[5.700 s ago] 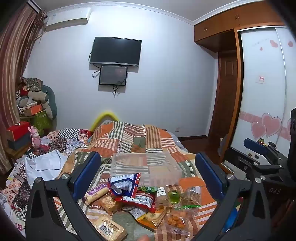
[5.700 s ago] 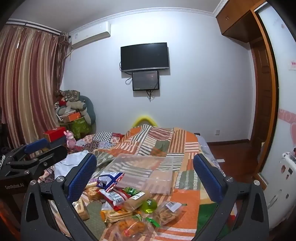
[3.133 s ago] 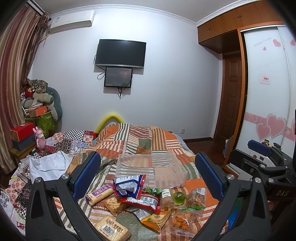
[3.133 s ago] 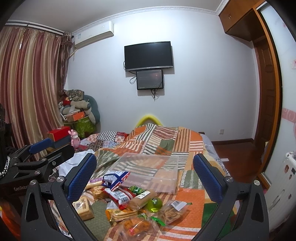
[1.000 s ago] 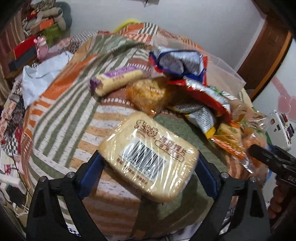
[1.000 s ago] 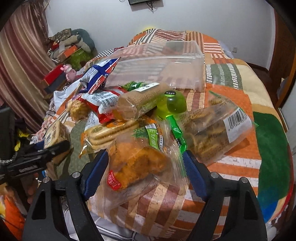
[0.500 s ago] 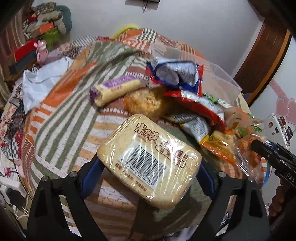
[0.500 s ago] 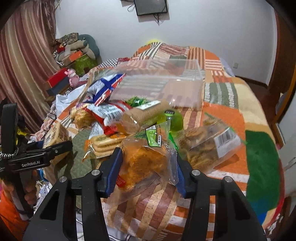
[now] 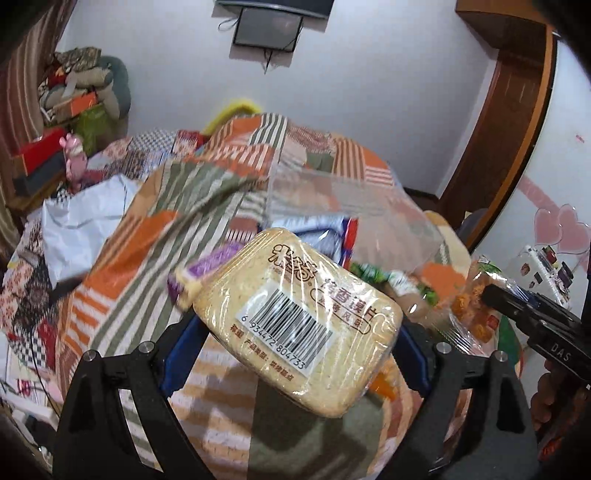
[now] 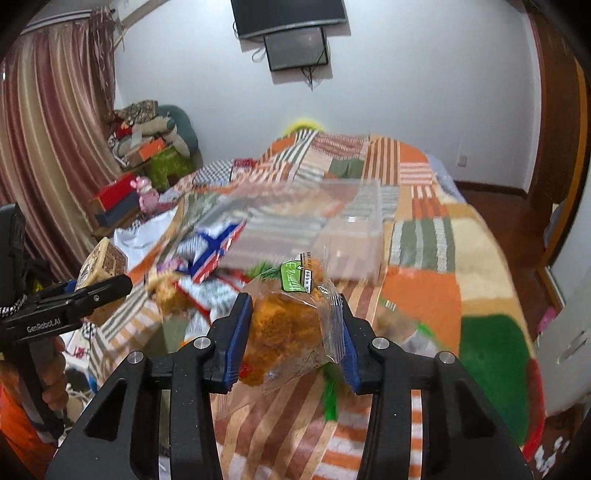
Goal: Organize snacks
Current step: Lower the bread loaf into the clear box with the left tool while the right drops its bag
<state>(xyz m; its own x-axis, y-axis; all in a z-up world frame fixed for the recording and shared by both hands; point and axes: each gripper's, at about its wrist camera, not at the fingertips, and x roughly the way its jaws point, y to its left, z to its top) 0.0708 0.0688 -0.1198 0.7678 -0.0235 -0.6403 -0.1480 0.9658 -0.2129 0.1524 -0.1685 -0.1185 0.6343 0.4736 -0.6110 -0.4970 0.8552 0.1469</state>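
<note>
My left gripper [image 9: 295, 343] is shut on a flat tan biscuit pack [image 9: 295, 321] with a barcode and holds it above the bed; it also shows in the right wrist view [image 10: 101, 273]. My right gripper [image 10: 293, 332] is shut on a clear bag of orange fried snacks [image 10: 288, 325] with a green label, also lifted; that bag shows at the right of the left wrist view [image 9: 472, 310]. A clear plastic bin [image 10: 332, 225] lies on the patchwork quilt [image 10: 424, 266] beyond both. More snack packs [image 10: 210, 251] lie in front of the bin.
A white bag [image 9: 81, 225] and boxes [image 10: 118, 199] lie left of the bed. A wardrobe [image 9: 554, 147] and door stand on the right. A TV [image 10: 291, 14] hangs on the far wall.
Both grippers have closed on their packs and lifted them off the quilt. The views have tilted up toward the bin and the far wall.
</note>
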